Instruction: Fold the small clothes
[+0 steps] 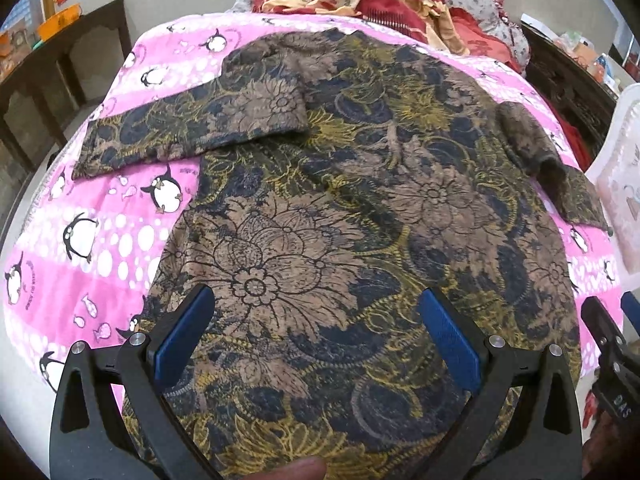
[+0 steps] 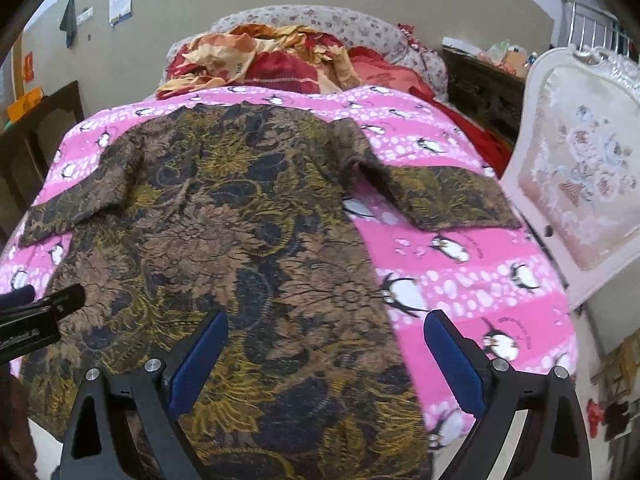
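Observation:
A brown, navy and yellow floral shirt [image 1: 360, 208] lies spread flat on a pink penguin-print blanket [image 1: 80, 240], collar at the far end, both sleeves out to the sides. My left gripper [image 1: 316, 300] is open and empty, hovering over the shirt's near hem. In the right wrist view the shirt [image 2: 224, 240] fills the left and middle, and its right sleeve [image 2: 448, 200] lies on the blanket [image 2: 480, 272]. My right gripper [image 2: 326, 324] is open and empty above the shirt's right edge near the hem. Each gripper shows at the edge of the other's view.
A heap of red and orange bedding [image 2: 272, 60] lies beyond the blanket. A white ornate chair [image 2: 580, 184] stands close on the right. Dark wooden furniture stands at the left [image 1: 60, 80] and at the far right [image 2: 480, 88].

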`<state>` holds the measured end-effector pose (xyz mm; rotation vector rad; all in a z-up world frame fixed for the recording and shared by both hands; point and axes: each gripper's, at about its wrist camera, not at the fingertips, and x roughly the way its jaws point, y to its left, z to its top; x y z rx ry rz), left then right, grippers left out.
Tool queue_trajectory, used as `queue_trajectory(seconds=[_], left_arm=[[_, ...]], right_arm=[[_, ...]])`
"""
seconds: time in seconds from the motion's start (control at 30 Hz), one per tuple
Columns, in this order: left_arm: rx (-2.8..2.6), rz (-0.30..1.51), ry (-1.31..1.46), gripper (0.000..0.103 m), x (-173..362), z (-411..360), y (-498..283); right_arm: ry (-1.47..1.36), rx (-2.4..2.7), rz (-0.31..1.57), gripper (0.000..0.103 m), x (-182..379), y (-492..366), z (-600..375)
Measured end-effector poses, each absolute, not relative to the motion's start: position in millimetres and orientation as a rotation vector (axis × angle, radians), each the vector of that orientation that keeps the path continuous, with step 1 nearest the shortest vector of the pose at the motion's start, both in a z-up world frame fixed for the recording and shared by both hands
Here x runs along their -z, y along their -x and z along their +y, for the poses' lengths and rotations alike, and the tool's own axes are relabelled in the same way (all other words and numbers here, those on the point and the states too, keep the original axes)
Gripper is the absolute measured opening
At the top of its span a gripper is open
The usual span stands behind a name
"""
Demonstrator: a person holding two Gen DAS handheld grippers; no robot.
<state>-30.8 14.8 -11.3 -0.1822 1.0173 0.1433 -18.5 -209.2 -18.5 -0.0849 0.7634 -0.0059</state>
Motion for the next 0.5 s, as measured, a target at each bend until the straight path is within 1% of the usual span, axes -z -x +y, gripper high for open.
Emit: queue_trajectory(seconds=[0.37, 0.5], left_arm=[[-0.14, 1.041, 0.186, 0.103, 28, 20, 13], [-0.136, 1.039, 0.187, 0.103, 30, 21, 10]], right_arm=[[0.098, -0.012, 0.649, 0.097, 14, 15, -195], [0.107, -0.013, 0.641, 0.097, 13, 14, -190]])
